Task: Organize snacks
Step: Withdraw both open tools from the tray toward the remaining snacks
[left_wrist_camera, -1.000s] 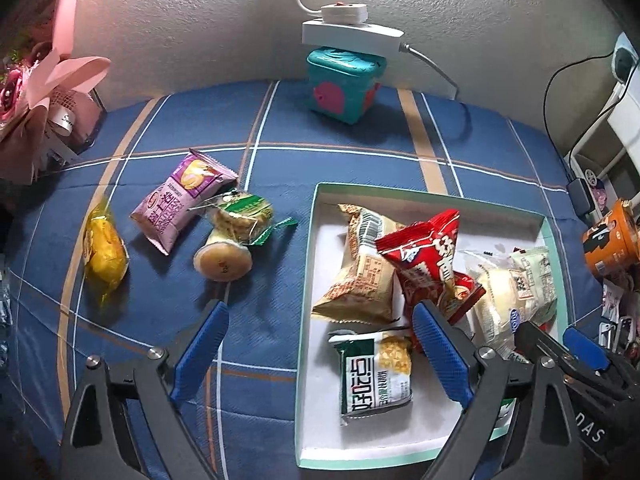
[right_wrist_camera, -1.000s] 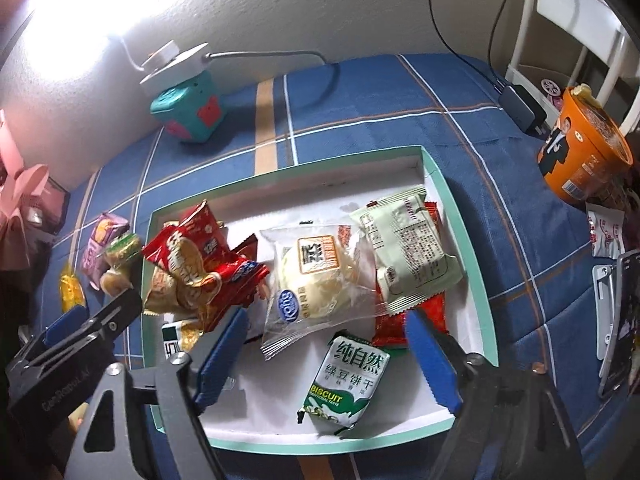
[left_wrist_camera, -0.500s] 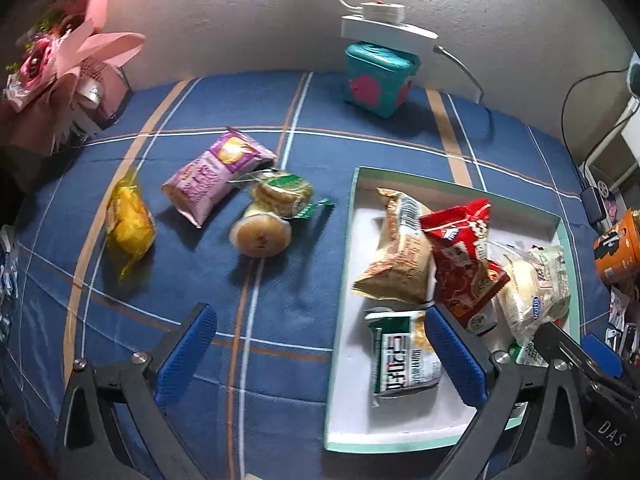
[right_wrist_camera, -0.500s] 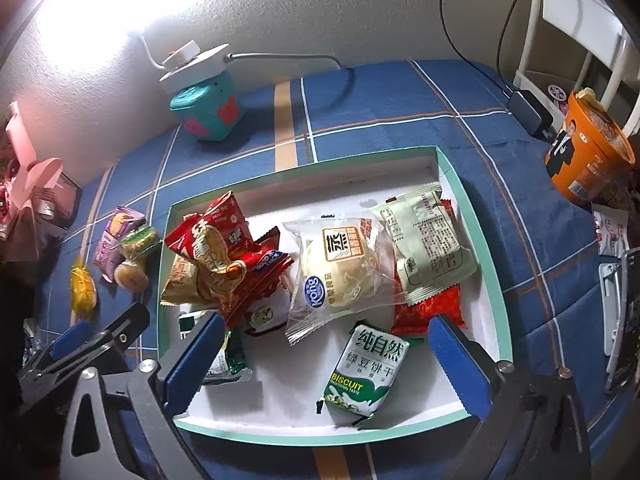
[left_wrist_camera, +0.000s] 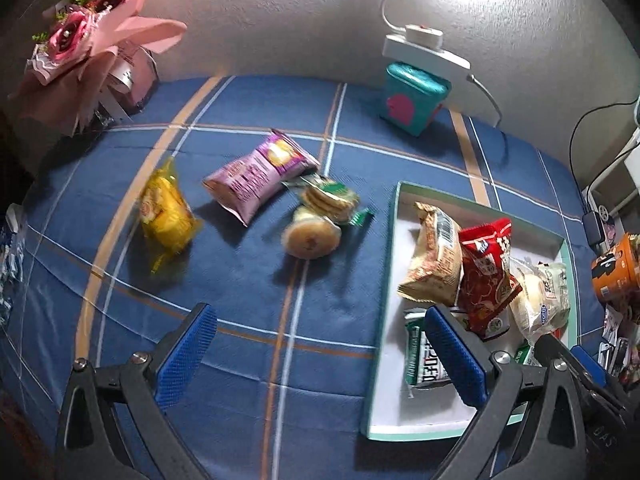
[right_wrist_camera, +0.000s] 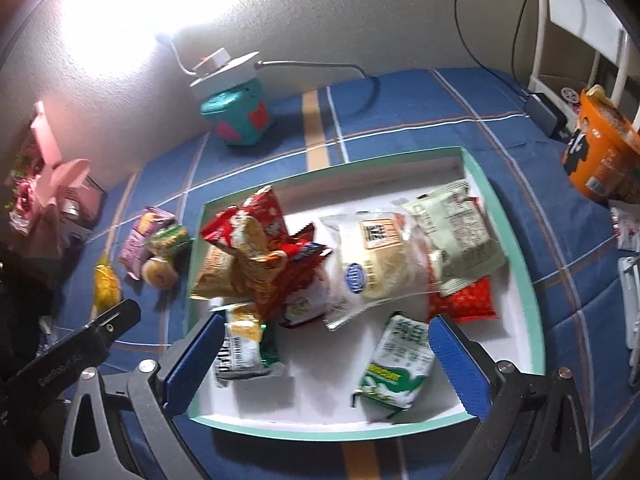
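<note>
A white tray with a teal rim (left_wrist_camera: 387, 280) (right_wrist_camera: 532, 280) holds several snack packs. Loose on the blue cloth to its left lie a yellow pack (left_wrist_camera: 166, 208) (right_wrist_camera: 105, 282), a purple pack (left_wrist_camera: 256, 176) (right_wrist_camera: 140, 236), a green cracker pack (left_wrist_camera: 328, 196) (right_wrist_camera: 170, 236) and a round bun (left_wrist_camera: 312, 236) (right_wrist_camera: 160, 274). My left gripper (left_wrist_camera: 316, 348) is open and empty, above the cloth at the tray's left edge. My right gripper (right_wrist_camera: 324, 352) is open and empty, above the tray's near side.
A teal box (left_wrist_camera: 412, 100) (right_wrist_camera: 238, 116) with a white power strip on top stands by the back wall. A pink bouquet (left_wrist_camera: 88, 48) sits far left. An orange cup (right_wrist_camera: 600, 156) and cables lie to the right of the tray.
Both grippers have pulled back and up. The left one has swung left, so the loose snacks sit nearer the middle of its view. Nothing was picked up.
</note>
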